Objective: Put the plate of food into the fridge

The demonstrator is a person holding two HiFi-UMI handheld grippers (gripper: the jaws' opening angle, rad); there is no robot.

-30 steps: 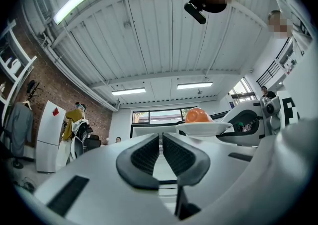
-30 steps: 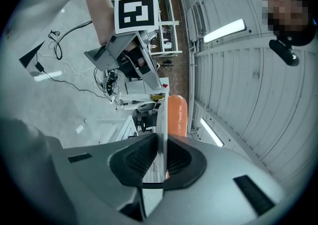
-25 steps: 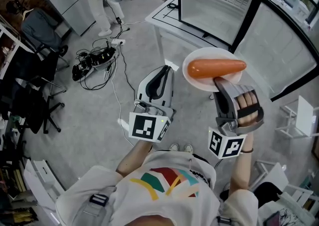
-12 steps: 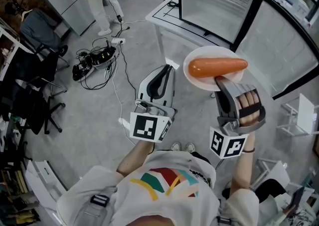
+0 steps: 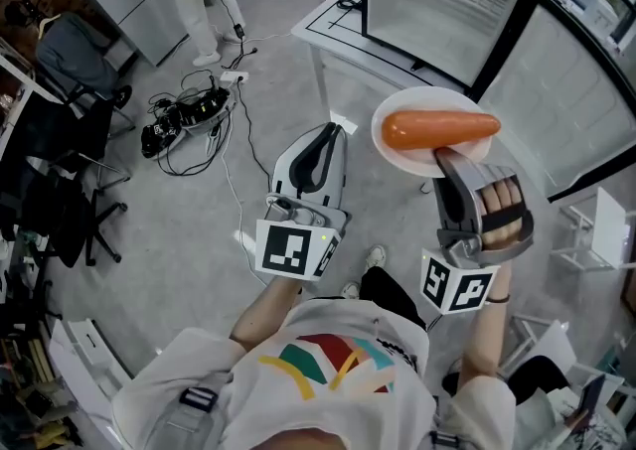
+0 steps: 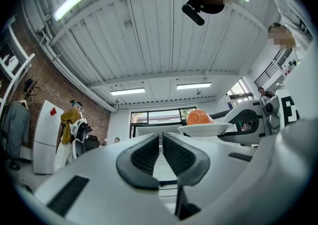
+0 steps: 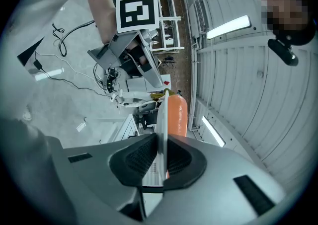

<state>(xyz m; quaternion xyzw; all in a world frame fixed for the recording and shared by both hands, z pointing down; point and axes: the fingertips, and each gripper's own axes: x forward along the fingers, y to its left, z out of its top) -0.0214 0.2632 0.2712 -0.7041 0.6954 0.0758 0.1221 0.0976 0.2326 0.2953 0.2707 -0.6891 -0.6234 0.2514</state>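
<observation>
R gripper point(image 5: 443, 154) is clamping the plate point(image 5: 397, 154) rim w/ carrot point(image 5: 440, 129) on top, mid-air, short of open fridge point(image 5: 437, 1) on far bench point(image 5: 328, 36). L gripper point(image 5: 325, 136) is hanging closed, empty. Keep plate level; carrot could roll.

Round white plate point(image 5: 405, 160) held level in mid-air in front of the open black-framed fridge point(image 5: 437, 1), apart from it. Near rim pinched in right gripper point(image 5: 449, 154). Smooth orange carrot-like food point(image 5: 440, 128) lies across plate. Fridge interior white.
</observation>
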